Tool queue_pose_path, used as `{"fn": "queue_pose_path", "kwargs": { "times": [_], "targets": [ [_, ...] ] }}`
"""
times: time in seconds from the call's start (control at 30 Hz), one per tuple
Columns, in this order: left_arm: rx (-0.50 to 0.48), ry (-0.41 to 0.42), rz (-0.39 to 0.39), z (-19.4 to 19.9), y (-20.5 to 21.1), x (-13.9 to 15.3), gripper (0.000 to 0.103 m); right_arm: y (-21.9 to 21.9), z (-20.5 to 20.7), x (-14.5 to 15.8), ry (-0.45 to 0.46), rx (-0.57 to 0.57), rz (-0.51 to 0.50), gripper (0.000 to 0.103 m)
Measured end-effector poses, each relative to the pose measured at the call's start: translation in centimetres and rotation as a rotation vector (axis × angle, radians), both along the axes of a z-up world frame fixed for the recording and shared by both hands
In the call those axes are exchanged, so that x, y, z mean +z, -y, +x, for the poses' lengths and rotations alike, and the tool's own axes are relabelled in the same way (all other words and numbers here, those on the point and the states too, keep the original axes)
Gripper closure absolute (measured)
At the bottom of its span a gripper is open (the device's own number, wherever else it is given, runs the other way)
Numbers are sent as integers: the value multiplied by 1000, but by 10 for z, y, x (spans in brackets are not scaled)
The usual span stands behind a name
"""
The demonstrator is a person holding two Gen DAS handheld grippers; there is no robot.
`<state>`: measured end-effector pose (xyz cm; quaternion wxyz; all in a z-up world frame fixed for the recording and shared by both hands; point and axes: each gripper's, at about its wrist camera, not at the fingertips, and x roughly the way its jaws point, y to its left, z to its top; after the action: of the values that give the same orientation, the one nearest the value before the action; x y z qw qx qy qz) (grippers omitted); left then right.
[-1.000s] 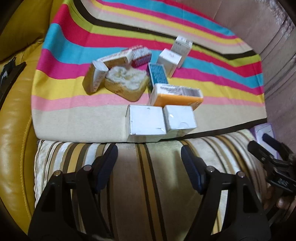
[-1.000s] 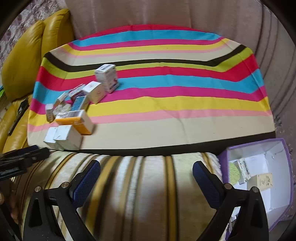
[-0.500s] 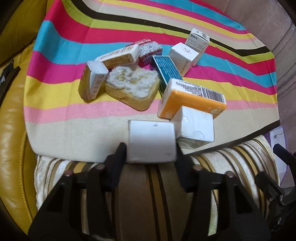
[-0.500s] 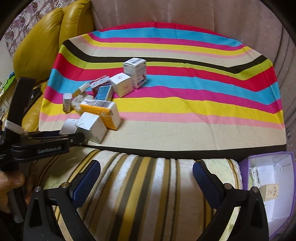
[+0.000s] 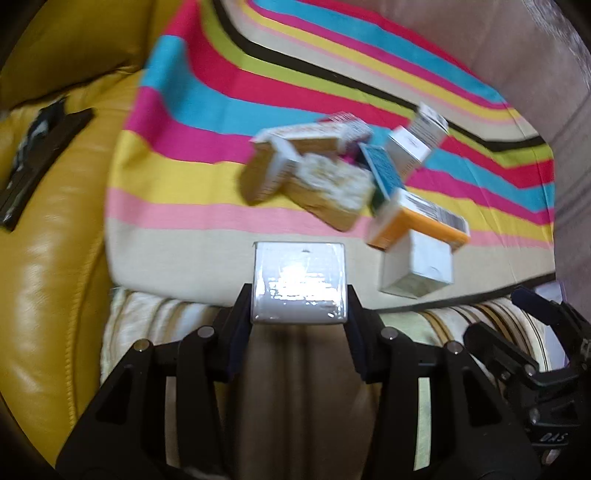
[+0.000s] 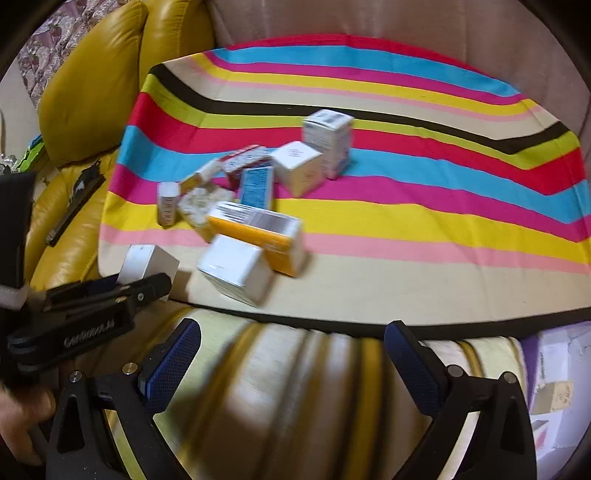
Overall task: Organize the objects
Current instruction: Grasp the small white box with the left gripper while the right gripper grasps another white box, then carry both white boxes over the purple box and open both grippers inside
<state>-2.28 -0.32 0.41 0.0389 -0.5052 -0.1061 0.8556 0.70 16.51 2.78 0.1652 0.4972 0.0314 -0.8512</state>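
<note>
A glossy white box (image 5: 299, 282) sits between my left gripper's (image 5: 298, 297) pads at the near edge of the striped cloth (image 5: 184, 110). The jaws are closing and both pads press its sides. The right wrist view shows the same box (image 6: 147, 260) in the left gripper (image 6: 144, 288), at the left. A pile of small boxes lies behind it: a second white box (image 5: 417, 266), an orange one (image 5: 417, 221), a teal one (image 5: 380, 170) and several more. My right gripper (image 6: 291, 332) hangs open over the striped cushion with nothing between its fingers.
A purple bin (image 6: 554, 369) holding a few small boxes stands at the lower right. Yellow leather cushions (image 6: 92, 81) border the cloth on the left, with a flat black object (image 5: 33, 158) lying on them. A beige sofa back (image 6: 369, 18) rises behind.
My left gripper's jaws closed onto the white box, which now sits apart from the second white box. The right gripper has shifted left, bringing the pile nearer the middle of its view.
</note>
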Motion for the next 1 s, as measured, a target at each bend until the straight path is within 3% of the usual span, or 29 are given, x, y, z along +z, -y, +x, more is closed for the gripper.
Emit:
{"fn": "queue_pose_path", "kwargs": {
  "times": [0.17, 0.53, 0.7, 0.8, 0.83, 1.0],
  "targets": [
    [73, -27, 39, 6, 24, 1, 53, 29, -10, -7, 23, 7, 13, 2],
    [84, -34, 79, 10, 28, -3, 53, 47, -38, -19, 58, -55, 60, 5],
    [83, -37, 73, 8, 27, -4, 53, 52, -45, -29, 83, -53, 89, 23],
    [80, -41, 63, 8, 25, -3, 53, 53, -49, -35, 104, -50, 84, 42],
    [80, -42, 60, 8, 24, -3, 53, 53, -50, -37, 112, -54, 83, 53],
    [72, -46, 41, 9, 19, -1, 53, 43, -47, -34, 108, -52, 56, 60]
  ]
}}
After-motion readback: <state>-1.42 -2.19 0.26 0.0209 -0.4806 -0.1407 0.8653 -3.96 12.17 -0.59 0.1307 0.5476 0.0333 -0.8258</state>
